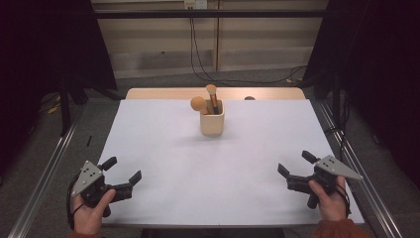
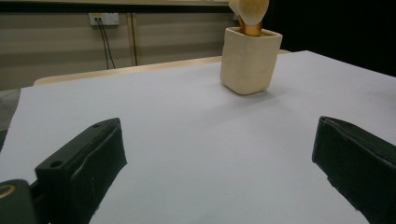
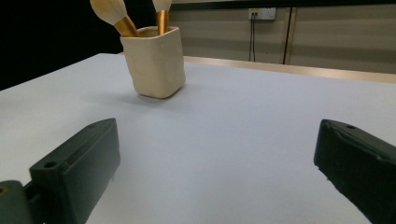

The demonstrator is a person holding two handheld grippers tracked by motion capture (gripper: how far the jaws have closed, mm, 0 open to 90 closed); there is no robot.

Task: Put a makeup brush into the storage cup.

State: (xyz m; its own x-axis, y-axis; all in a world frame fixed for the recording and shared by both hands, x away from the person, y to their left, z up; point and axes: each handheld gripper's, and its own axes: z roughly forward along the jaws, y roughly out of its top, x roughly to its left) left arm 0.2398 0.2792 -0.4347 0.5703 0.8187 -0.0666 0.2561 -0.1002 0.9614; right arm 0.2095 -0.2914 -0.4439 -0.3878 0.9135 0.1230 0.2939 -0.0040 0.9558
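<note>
Far beyond each gripper [image 1: 122,168], brush cup [image 1: 212,124]

A white sheet [image 1: 213,168] covers most of a wooden table [image 1: 163,93], whose bare strip shows along the far edge. A small dark thing [image 1: 249,98] sits on that strip, right of the middle. Beyond lies grey floor [image 1: 99,114], then a pale wall [image 1: 267,34] with a socket [image 1: 195,4] high up. Black cables [image 1: 195,54] hang from it to the floor. Black curtains [image 1: 44,44] stand left and right. Metal rails [image 1: 47,168] run along both sides.
</note>
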